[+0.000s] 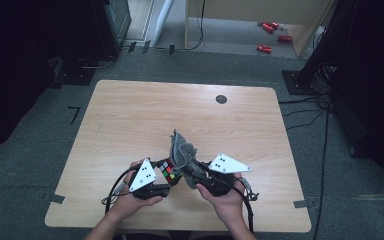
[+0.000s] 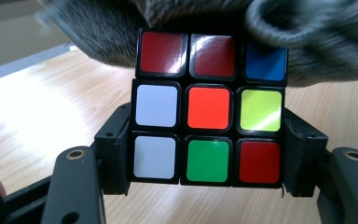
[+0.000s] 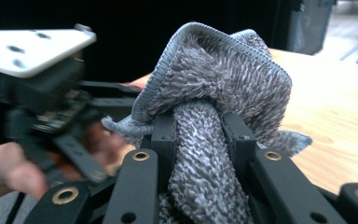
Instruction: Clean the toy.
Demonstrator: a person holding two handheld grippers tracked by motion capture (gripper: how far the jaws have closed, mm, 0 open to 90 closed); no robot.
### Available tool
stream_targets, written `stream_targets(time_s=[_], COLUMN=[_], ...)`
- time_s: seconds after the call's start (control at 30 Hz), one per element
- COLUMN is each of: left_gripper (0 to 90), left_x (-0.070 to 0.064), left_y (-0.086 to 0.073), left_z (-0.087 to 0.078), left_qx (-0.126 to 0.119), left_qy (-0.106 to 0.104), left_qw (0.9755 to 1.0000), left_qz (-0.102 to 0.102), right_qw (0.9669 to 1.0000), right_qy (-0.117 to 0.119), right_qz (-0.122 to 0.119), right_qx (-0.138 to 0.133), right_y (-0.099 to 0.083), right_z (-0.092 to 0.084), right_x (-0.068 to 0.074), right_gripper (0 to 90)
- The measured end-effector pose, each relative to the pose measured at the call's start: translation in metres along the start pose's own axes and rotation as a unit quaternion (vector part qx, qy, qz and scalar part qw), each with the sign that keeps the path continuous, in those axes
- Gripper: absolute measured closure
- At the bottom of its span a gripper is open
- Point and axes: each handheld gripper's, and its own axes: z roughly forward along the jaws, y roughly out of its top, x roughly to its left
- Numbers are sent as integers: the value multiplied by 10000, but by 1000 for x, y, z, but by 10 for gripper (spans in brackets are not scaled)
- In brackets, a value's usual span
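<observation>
From above, at about seven o'clock on the wooden worktop (image 1: 190, 120), the left tongs (image 1: 166, 176) sit in the person's left hand (image 1: 130, 197), clenched on a puzzle cube (image 1: 168, 171) held just off the near edge area of the board. The high view gives little more than a few coloured specks of that cube; the left gripper view brings it right up close, puzzle cube (image 2: 208, 121) squeezed between the two black jaws at its lower sides, the facing side reading dark red, dark red, blue across the top, white, orange, yellow-green through the middle, white, green, red along the bottom. At twelve o'clock over the cube in that same view, a grey cloth (image 2: 307, 42) presses against its top edge, blurred and soft. Moving right in the high view, the grey cloth (image 1: 181, 150) rises in a crumpled peak between the two grippers, touching the cube. The right tongs (image 1: 195, 176), carried by the right hand (image 1: 225, 197) at about five o'clock, are grasping that cloth. The right gripper view shows what the overhead cannot: a thick fold of the grey cloth (image 3: 223, 79) pinched between the jaws, its stitched hem curling over the top, with the other gripper's pale plate (image 3: 28, 49) blurred at ten o'clock.
</observation>
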Motion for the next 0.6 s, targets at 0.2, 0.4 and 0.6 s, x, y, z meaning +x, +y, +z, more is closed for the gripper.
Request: stream_targets(time_s=[0.2,0.4,0.6], left_gripper=[341,341,341], left_x=[8,6,1], left_y=[0,0,2], left_z=[-2,-2,0], left_qx=[-55,-110,54], left_qy=[22,-138,-112], left_qw=[9996,9993,9997], left_qz=[-293,-333,-207], right_qw=[9994,10000,9996], right_qy=[-247,34,-124], right_qz=[200,-56,235], right_qx=[164,-9,115], right_y=[-8,4,-4], right_z=[-1,-3,-3], right_x=[-10,10,-8], right_gripper=[716,714,715])
